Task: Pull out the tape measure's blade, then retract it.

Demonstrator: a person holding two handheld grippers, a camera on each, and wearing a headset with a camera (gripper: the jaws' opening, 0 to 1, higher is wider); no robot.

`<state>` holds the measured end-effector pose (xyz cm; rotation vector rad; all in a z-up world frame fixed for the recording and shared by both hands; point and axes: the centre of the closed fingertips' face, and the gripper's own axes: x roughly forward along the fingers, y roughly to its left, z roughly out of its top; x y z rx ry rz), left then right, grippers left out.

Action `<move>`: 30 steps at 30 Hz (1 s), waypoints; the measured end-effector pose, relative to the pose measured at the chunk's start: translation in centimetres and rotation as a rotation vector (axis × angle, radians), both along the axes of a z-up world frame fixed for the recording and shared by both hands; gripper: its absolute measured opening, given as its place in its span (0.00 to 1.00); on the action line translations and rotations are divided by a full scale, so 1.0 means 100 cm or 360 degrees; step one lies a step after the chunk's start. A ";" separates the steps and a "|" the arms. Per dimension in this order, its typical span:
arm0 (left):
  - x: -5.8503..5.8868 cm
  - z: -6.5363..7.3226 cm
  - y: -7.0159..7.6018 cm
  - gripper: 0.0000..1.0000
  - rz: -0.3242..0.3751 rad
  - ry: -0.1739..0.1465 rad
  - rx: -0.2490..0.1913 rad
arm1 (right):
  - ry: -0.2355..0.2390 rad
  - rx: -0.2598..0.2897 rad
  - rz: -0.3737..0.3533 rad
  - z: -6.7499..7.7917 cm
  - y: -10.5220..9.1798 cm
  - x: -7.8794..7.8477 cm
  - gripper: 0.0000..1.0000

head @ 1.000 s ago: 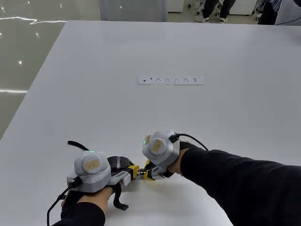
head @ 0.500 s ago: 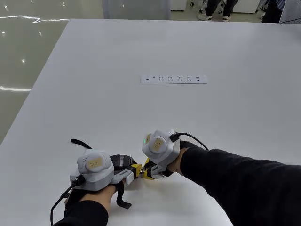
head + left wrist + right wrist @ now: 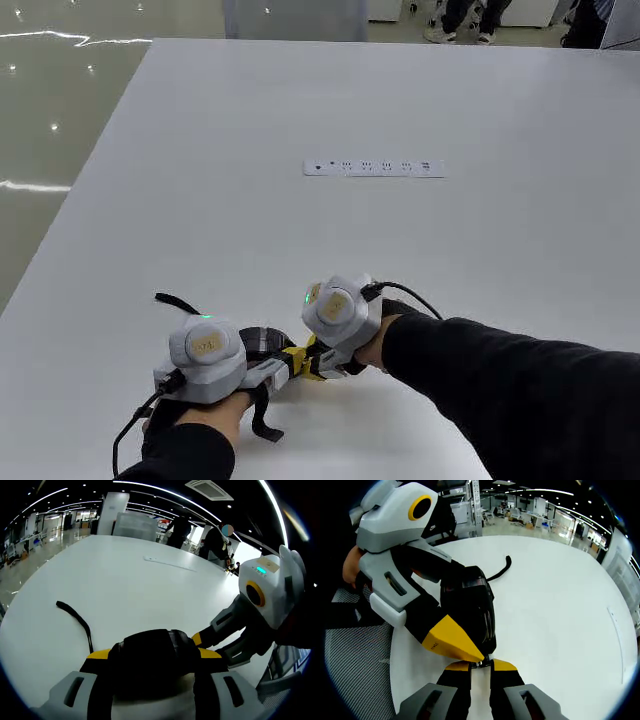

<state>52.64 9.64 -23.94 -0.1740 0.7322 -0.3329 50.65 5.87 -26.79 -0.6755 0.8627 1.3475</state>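
Note:
A black tape measure (image 3: 258, 343) lies on the white table (image 3: 330, 100) with its case between the yellow-tipped jaws of my left gripper (image 3: 285, 362), which is shut on it. In the left gripper view the case (image 3: 150, 642) sits right at the left gripper (image 3: 155, 656), and its black strap (image 3: 75, 617) trails off to the left. My right gripper (image 3: 481, 664) is shut on the blade's end hook, hard against the case (image 3: 470, 600). In the head view the right gripper (image 3: 312, 365) meets the left one tip to tip. Almost no blade shows between them.
A white power strip (image 3: 373, 168) is set flat into the table's middle, far ahead of both grippers. The table's left edge (image 3: 70, 190) drops to a shiny floor. People stand beyond the far edge. The near edge lies just under my arms.
The gap between the two grippers has narrowed slightly, so their yellow tips now meet. The head camera has shifted a little; the tape measure stays in the left gripper.

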 end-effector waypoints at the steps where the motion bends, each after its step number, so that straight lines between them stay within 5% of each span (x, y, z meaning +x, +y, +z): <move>1: 0.000 0.000 0.000 0.60 0.0000 -0.0001 0.0000 | -0.0001 0.0000 0.0001 0.000 0.000 0.000 0.09; 23: 0.000 0.000 -0.001 0.62 -0.0021 -0.0020 0.0023 | -0.0058 -0.0004 0.0027 -0.001 0.002 -0.001 0.11; 30: 0.002 0.003 0.000 0.62 -0.0024 0.0008 -0.0030 | -0.0110 0.0002 -0.0030 0.000 0.000 0.001 0.14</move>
